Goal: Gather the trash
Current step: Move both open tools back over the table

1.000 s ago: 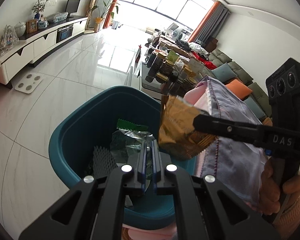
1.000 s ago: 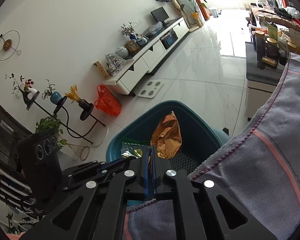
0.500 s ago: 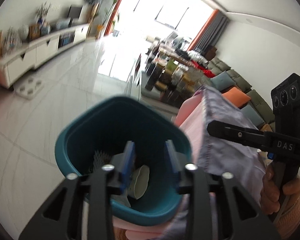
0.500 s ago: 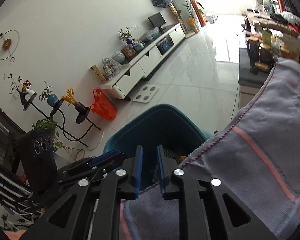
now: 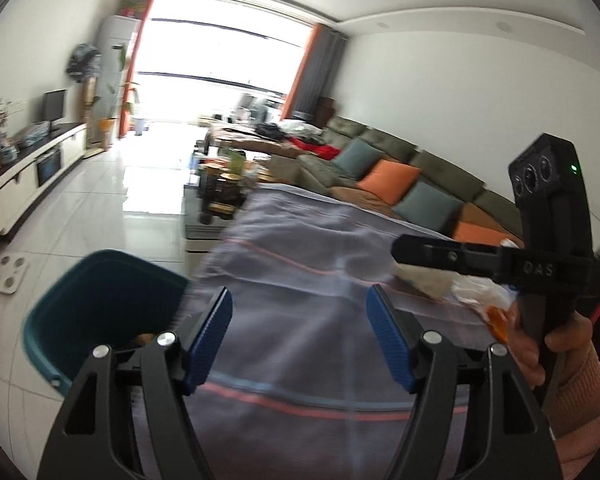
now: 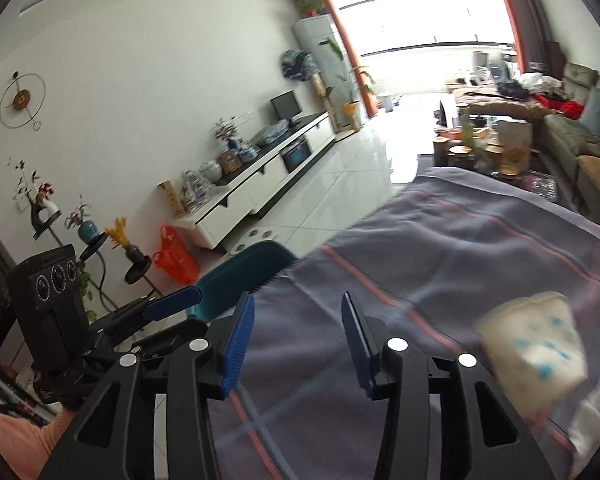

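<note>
From the left wrist camera, the teal bin (image 5: 100, 308) stands on the pale tiled floor (image 5: 80, 216), just off the left edge of the cloth-covered table (image 5: 300, 264). Something brownish lies low inside the bin, too blurred and too hidden by the tool to name. The left gripper (image 5: 300, 336) hangs over the near left part of the cloth; its jaws have just been opening and stand wide apart, with nothing between the blue pads. Toward the right edge of the cloth lie a pale crumpled wrapper (image 5: 424, 280) and a clear wrapper with an orange bit (image 5: 488, 308), both under the right gripper (image 5: 404, 248), which a hand (image 5: 556, 348) in a pink sleeve holds over them. The floor to the left of the bin is open as far as the white TV cabinet (image 5: 24, 176).

From the right wrist camera, the right gripper (image 6: 296, 340) is over the striped cloth, its jaws just opened part way and holding nothing. A white paper cup with blue spots (image 6: 536, 348) lies tilted on the cloth near the right edge, apart from the pads. The bin's rim (image 6: 244, 276) shows past the cloth's left edge, its inside hidden from here. The left gripper (image 6: 172, 300) reaches in beside it. An orange bag (image 6: 176, 256) sits on the floor by the cabinet.
</note>
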Demonstrator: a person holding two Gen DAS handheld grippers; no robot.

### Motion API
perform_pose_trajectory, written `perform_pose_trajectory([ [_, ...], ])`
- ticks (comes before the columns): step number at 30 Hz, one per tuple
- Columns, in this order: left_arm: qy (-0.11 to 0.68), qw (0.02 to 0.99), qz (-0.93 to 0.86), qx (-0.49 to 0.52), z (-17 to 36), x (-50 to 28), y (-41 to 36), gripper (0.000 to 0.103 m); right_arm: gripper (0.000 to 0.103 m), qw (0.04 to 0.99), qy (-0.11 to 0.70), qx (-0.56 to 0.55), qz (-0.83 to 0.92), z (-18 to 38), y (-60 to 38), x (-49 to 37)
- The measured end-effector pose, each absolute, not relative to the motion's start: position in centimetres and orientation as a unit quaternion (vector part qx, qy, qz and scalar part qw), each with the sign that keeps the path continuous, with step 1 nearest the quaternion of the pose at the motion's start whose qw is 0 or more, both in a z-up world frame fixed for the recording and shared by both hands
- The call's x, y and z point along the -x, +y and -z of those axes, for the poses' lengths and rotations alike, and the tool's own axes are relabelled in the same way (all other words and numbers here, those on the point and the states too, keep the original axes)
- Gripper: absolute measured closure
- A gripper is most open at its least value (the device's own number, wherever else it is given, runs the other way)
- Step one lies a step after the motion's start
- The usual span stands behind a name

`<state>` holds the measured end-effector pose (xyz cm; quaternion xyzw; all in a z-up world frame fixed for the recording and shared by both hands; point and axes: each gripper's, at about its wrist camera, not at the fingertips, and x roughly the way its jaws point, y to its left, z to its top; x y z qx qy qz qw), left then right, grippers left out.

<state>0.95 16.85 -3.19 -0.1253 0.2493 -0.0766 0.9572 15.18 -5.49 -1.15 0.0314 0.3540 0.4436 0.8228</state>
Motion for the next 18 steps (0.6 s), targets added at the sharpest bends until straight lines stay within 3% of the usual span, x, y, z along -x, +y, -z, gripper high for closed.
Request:
perform_pose_trajectory([
  [18, 0.342, 0.892, 0.293, 0.044, 6.7, -5.4, -4.5, 0.033, 0.053, 0.908, 0.347, -0.082, -0.221, 3.2, -25.8, -12.0],
])
